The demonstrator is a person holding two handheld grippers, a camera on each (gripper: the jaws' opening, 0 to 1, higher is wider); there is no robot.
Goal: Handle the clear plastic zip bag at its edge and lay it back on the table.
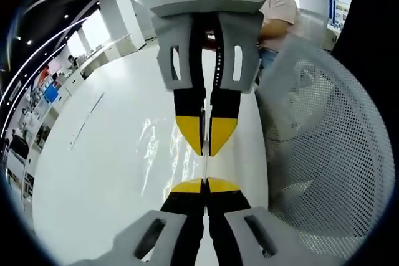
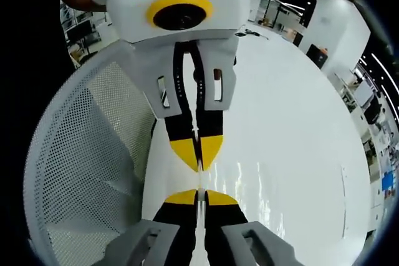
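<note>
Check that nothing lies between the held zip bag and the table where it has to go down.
Nothing visible blocks it. The clear zip bag is stretched edge-on between the left tool and the right tool, both shut on it, over bare white table. A white mesh basket stands beside the drop area, not under it.

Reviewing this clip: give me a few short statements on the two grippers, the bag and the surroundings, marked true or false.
1. Both grippers face each other, tips close together. True.
2. The left gripper hangs wide open. False: it is shut on the clear plastic zip bag's edge.
3. The right gripper is shut on the same edge. True.
4. The table is black. False: white and glossy.
5. A white mesh chair back stands beside the table. True.
</note>
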